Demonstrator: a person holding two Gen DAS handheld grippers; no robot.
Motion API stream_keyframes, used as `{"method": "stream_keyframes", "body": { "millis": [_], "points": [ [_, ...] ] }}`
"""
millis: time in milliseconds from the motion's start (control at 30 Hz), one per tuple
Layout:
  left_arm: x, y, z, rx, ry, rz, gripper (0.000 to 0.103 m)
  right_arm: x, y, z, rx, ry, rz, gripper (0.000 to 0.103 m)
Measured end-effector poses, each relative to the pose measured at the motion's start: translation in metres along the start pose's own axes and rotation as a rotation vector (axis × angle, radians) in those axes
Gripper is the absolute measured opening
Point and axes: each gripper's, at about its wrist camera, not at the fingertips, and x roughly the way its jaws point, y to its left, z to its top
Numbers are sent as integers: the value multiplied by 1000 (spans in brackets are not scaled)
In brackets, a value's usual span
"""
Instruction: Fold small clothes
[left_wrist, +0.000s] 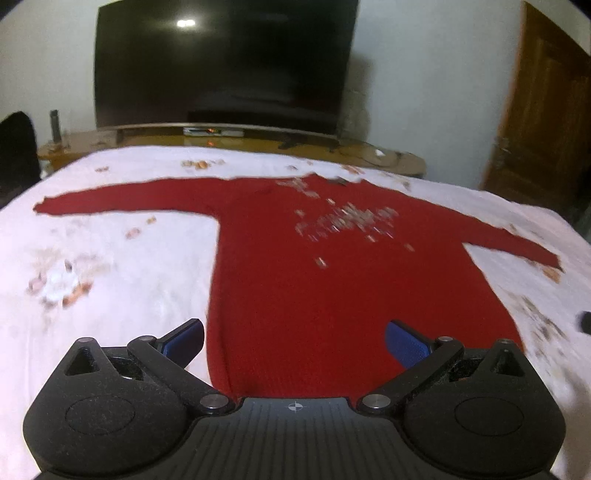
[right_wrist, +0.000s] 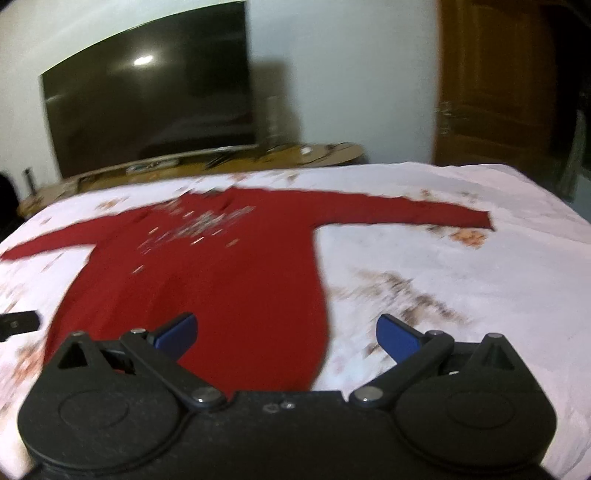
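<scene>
Here, line by line:

Left tool (left_wrist: 294, 338): spread wide, blue fingers (left_wrist: 404, 341) well apart and holding nothing. It hangs over the near hem of the red sweater (left_wrist: 314, 280); whether the fingers touch the cloth cannot be told.

Right tool (right_wrist: 287, 332): also spread wide, with nothing between its blue fingers (right_wrist: 177, 330). Its left finger is over the sweater's near right corner and its right finger is over bare sheet.

Red sweater (right_wrist: 207, 273): lying flat on the bed, front up, hem toward the tools and neck toward the far edge. Both sleeves are stretched straight out to the sides. A pale, sparkly pattern (left_wrist: 343, 218) is scattered across the chest; the blur hides its detail.

Sheet (left_wrist: 110, 266): white with small reddish-brown flower prints, covering the bed under the sweater.

Small black thing (right_wrist: 18, 321): on the sheet just left of the sweater's hem in the right wrist view; too blurred to identify.

Television (left_wrist: 221, 62): large, dark, switched off, standing beyond the far edge of the bed against a pale wall.

Tabletop (left_wrist: 388, 158): wooden, carrying the television and some small clutter.

Door (left_wrist: 543, 110): brown wood, to the right of the television.
</scene>
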Motion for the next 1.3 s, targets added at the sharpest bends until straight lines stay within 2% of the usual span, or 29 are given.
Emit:
{"method": "stream_keyframes", "body": {
  "millis": [133, 233, 367, 400, 433, 500, 633, 700, 733, 833, 1000, 1067, 1100, 1133, 1200, 1300],
  "points": [
    [43, -3, 26, -21, -16, 36, 103, 27, -46, 25, 87, -43, -77, 102],
    [80, -7, 37, -22, 14, 54, 103, 53, -85, 40, 178, -61, -88, 102],
    [127, -11, 47, -48, 33, 40, 103, 100, -145, 57, 329, -72, -96, 98],
    [137, -12, 49, -58, 30, 37, 103, 112, -158, 61, 356, -76, -100, 89],
    [150, -13, 52, -65, 27, 38, 103, 127, -173, 65, 388, -78, -108, 70],
    [173, -15, 57, -64, 22, 63, 103, 158, -203, 72, 455, -62, -122, 58],
    [219, -16, 67, -67, 43, 150, 103, 222, -263, 79, 602, -62, -165, 59],
    [230, -15, 68, -83, 41, 161, 103, 242, -287, 79, 661, -74, -168, 58],
    [237, -14, 69, -88, 49, 161, 103, 255, -300, 78, 693, -75, -170, 54],
    [249, -16, 65, -64, 73, 184, 103, 283, -326, 70, 785, -64, -150, 44],
    [252, -18, 63, -50, 56, 192, 103, 300, -343, 63, 853, -97, -96, 35],
    [254, -17, 64, -50, 54, 192, 103, 308, -351, 65, 865, -101, -83, 24],
    [254, -17, 65, -49, 56, 190, 103, 311, -355, 66, 876, -101, -85, 12],
    [255, -16, 66, -48, 59, 188, 103, 314, -360, 64, 897, -97, -88, 5],
    [254, -14, 69, -39, 73, 175, 103, 316, -364, 63, 917, -108, -79, 5],
    [247, -8, 75, -33, 95, 174, 103, 316, -356, 74, 842, -93, -125, 7]
  ]
}}
